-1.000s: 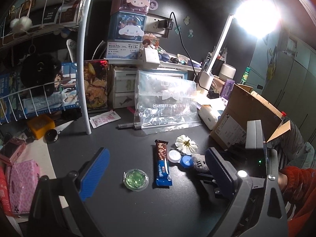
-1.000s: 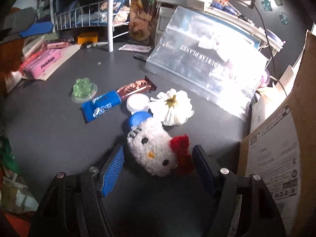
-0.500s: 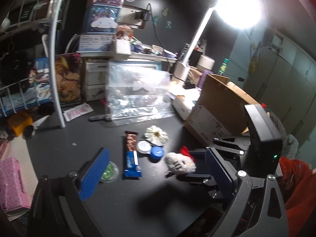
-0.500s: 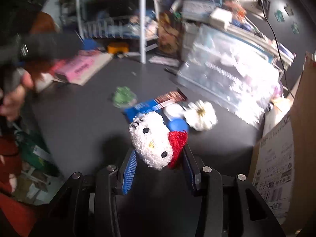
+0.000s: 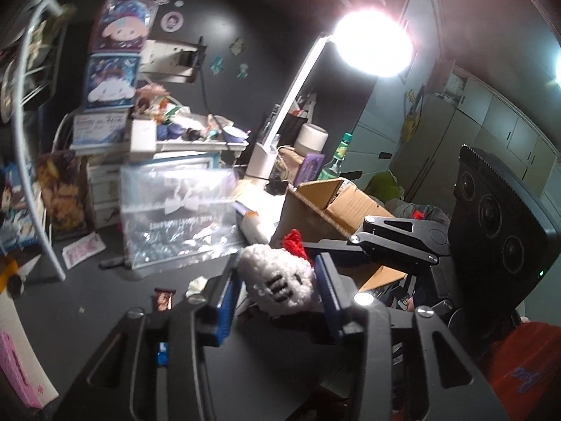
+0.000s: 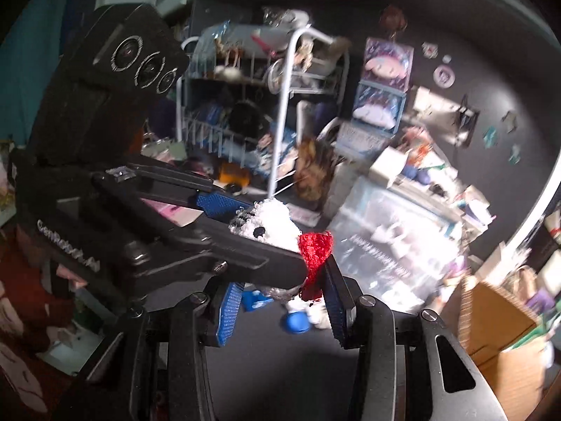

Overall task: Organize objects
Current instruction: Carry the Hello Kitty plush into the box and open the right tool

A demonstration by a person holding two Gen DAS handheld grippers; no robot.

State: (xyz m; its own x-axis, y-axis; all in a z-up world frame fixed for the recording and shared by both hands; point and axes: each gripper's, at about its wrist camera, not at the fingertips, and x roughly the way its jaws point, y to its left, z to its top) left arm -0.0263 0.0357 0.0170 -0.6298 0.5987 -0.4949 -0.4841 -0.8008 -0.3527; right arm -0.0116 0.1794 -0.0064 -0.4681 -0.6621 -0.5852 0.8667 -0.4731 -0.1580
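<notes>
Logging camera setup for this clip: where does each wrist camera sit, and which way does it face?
Left wrist: on the left gripper, facing the lamp and cardboard box; own jaws flank the plush; orange sleeve at lower right.
Right wrist: on the right gripper, facing the wire rack; own jaws show, the left gripper lies across the front.
Shared: the plush, the clear bag.

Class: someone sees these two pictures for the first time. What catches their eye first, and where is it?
The white plush cat head with its red bow, lifted above the dark desk, sits at the centre, with both the left gripper and the right gripper closed around it. Behind, a glaring desk lamp shines at upper right.
</notes>
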